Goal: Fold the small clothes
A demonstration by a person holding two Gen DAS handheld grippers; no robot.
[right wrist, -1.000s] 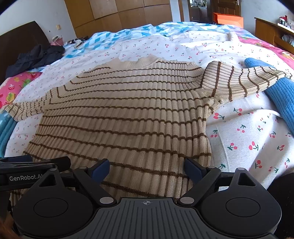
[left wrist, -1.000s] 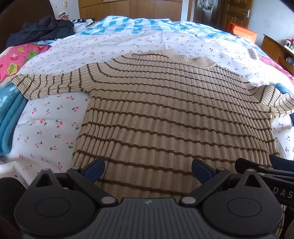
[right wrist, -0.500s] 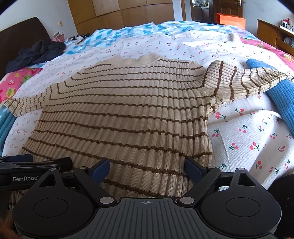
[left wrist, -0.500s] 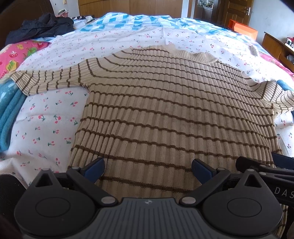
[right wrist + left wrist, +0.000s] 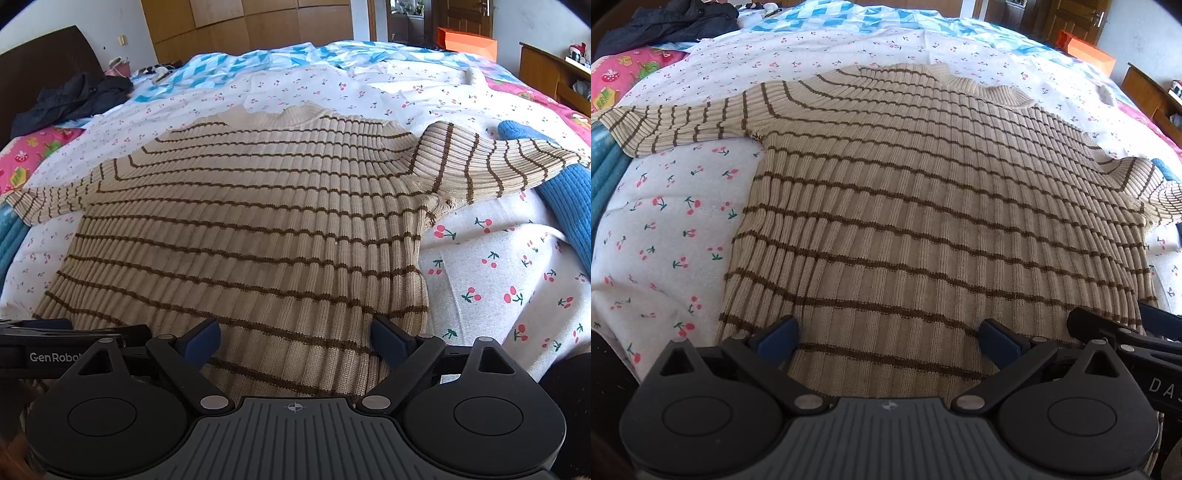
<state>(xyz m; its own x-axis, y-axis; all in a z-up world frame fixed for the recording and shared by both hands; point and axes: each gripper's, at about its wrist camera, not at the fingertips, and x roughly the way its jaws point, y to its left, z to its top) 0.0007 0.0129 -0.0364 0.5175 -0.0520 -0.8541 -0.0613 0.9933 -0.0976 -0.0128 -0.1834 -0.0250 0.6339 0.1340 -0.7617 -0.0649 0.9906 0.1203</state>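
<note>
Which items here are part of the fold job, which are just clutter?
Job:
- striped sweater, spread flat on the cherry-print sheet
- left claw and right claw, both open over the hem

Lying about:
- blue knit garment under the sweater's sleeve
- dark jacket
- orange box

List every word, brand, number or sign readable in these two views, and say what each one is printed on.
"GenRobo", cut off by the near gripper's body: white print on the left gripper's black side, seen in the right wrist view.
"DAS", cut off at the picture's edge: pale print on the right gripper's black side, seen in the left wrist view.
The striped sweater and the cherry-print bedsheet carry no readable text.
</note>
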